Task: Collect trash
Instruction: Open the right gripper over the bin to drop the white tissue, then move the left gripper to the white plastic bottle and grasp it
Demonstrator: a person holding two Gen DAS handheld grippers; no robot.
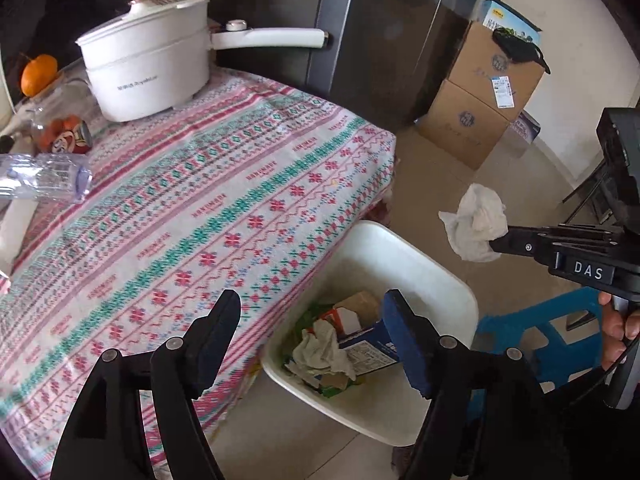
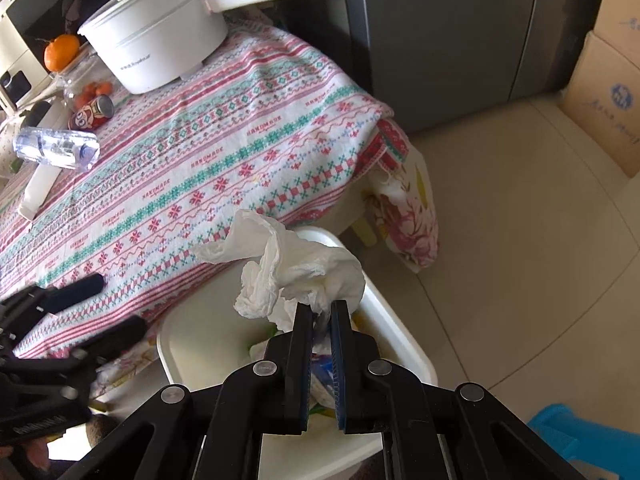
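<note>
Trash sits in two places as we look across the scene from left to right. Far left on the patterned tablecloth (image 1: 224,184) we see an orange (image 1: 39,74), a clear plastic bottle (image 1: 44,178) lying on its side and a small red can (image 1: 74,138), with a white cooking pot (image 1: 150,68) standing behind them, its long handle pointing toward the dark fridge (image 1: 384,40).

Moving right, our left gripper (image 1: 312,336) hangs over the edge of the table and the white bin (image 1: 452,280) on the floor beside it. Its jaws stand wide apart with nothing between the pads. Below them the bin holds a crumpled grey tissue (image 1: 324,350), a blue carton (image 1: 368,350) and other scraps of paper and green wrapping.

Further right, our right gripper (image 2: 322,312) is pinched tight on a crumpled white paper towel (image 2: 296,264), which sticks up from its fingertips. In the right wrist view the towel hangs above the near rim of the bin; in the left wrist view it hovers over the floor just past the bin's far side, so we cannot tell exactly whether it is above the opening.

At the far right stand stacked cardboard boxes (image 1: 484,92) against the wall and a blue plastic stool (image 1: 536,336) next to the bin
</note>
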